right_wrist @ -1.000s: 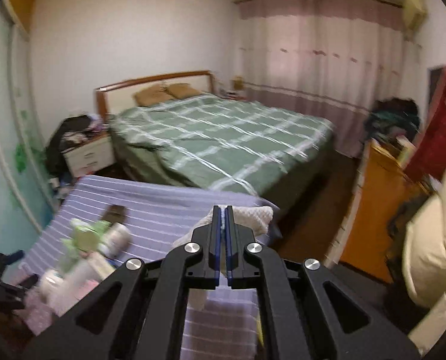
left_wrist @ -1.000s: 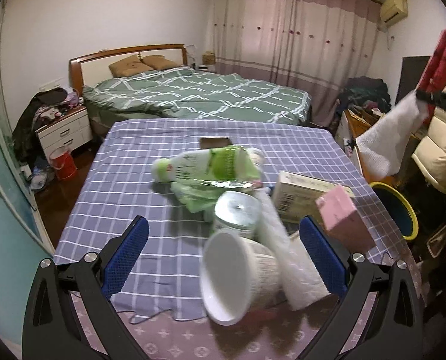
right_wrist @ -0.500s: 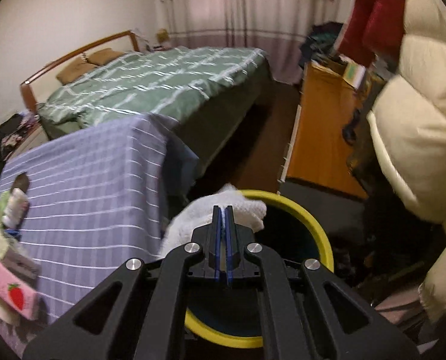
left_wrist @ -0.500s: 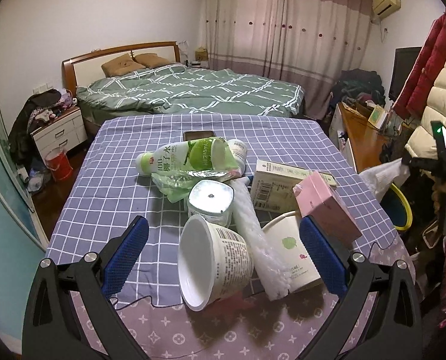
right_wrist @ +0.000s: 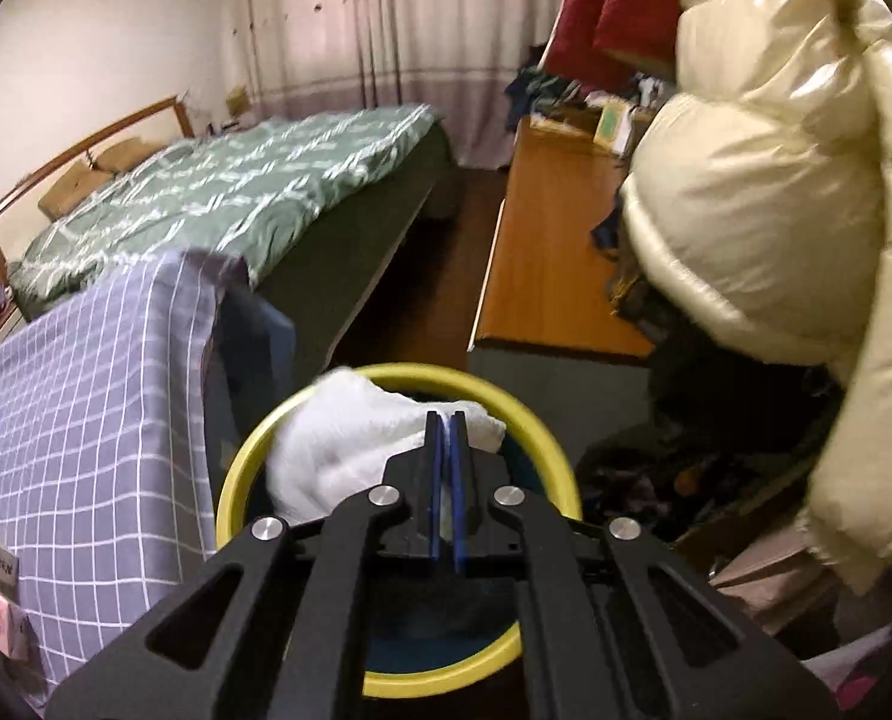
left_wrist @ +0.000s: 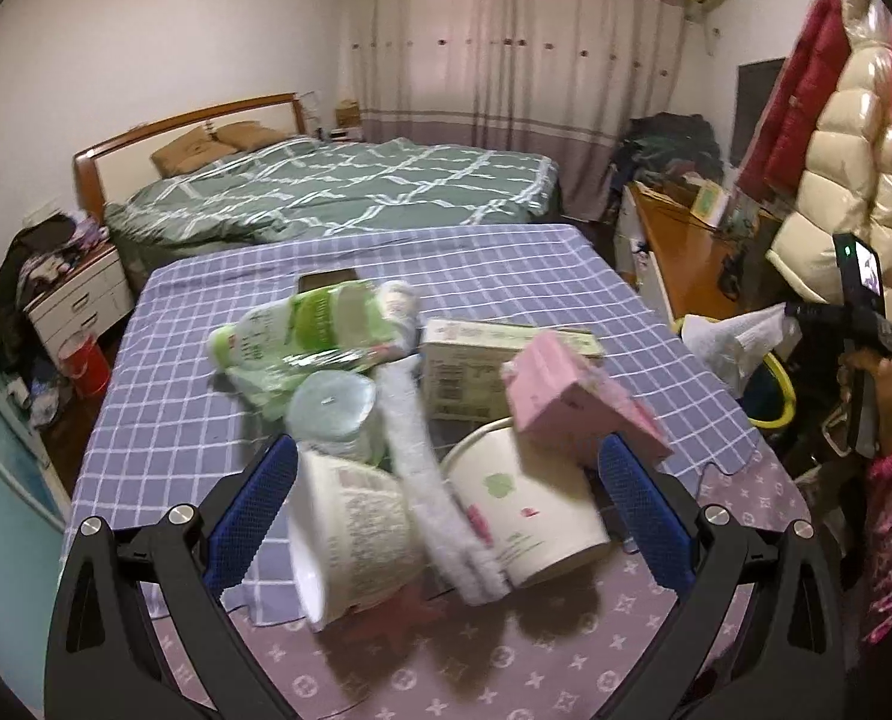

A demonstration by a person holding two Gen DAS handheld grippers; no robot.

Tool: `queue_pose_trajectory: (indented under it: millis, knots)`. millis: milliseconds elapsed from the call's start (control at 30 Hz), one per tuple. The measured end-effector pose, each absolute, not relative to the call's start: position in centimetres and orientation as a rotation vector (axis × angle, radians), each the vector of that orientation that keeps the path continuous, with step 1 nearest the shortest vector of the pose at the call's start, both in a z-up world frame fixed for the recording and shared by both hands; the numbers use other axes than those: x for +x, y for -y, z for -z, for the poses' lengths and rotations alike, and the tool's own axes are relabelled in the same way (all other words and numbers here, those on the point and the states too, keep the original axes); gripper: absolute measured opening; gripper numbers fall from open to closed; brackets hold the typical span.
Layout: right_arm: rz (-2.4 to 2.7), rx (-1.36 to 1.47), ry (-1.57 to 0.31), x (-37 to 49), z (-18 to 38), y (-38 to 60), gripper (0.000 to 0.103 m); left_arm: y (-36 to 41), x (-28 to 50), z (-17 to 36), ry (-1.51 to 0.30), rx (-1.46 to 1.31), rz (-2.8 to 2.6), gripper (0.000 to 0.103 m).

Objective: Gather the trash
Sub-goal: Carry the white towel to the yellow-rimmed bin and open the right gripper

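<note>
My right gripper (right_wrist: 445, 420) is shut on a crumpled white paper towel (right_wrist: 350, 444) and holds it just over the mouth of the yellow-rimmed bin (right_wrist: 542, 438) beside the table. From the left wrist view that towel (left_wrist: 728, 342) hangs at the table's right edge above the bin (left_wrist: 782, 390). My left gripper (left_wrist: 446, 486) stands open over a pile of trash: a tipped white paper cup (left_wrist: 350, 534), a second cup (left_wrist: 524, 510), a pink carton (left_wrist: 572, 402), a cardboard box (left_wrist: 476, 360), a green-labelled bottle (left_wrist: 302, 330), a white roll (left_wrist: 422, 450).
The table wears a purple checked cloth (left_wrist: 506, 264) over a patterned one. A green bed (left_wrist: 338, 192) lies behind it, a wooden desk (right_wrist: 548, 258) to the right of the bin. Cream and red puffy coats (right_wrist: 764, 198) hang close above the bin. A person's hand (left_wrist: 884, 372) holds the right tool.
My right gripper has swung down and right from the table to above the bin, towel still held. The left gripper drifted a little, bringing the trash pile closer and more between its fingers.
</note>
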State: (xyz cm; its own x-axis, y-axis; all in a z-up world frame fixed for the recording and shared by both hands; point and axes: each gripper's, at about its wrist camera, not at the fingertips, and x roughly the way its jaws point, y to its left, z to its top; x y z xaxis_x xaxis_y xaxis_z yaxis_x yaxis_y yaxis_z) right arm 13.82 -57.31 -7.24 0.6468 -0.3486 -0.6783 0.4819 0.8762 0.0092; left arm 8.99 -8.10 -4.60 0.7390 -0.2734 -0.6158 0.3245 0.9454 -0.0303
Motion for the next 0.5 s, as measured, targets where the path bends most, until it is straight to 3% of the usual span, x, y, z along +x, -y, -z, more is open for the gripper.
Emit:
queue_pose_trajectory:
  millis: [400,433,500]
  knots:
    - [0.396,0.162,-0.802,16.8,9.1,55.6,0.003,13.5,10.7,4.6,-0.689,0.151,0.488,0.099]
    - [0.393,0.165,-0.811,17.0,9.4,55.6,0.007,13.8,11.0,4.7,-0.695,0.158,0.495,0.099]
    - [0.383,0.187,-0.813,17.1,9.8,55.8,0.034,14.3,11.5,5.0,-0.709,0.164,0.513,0.099]
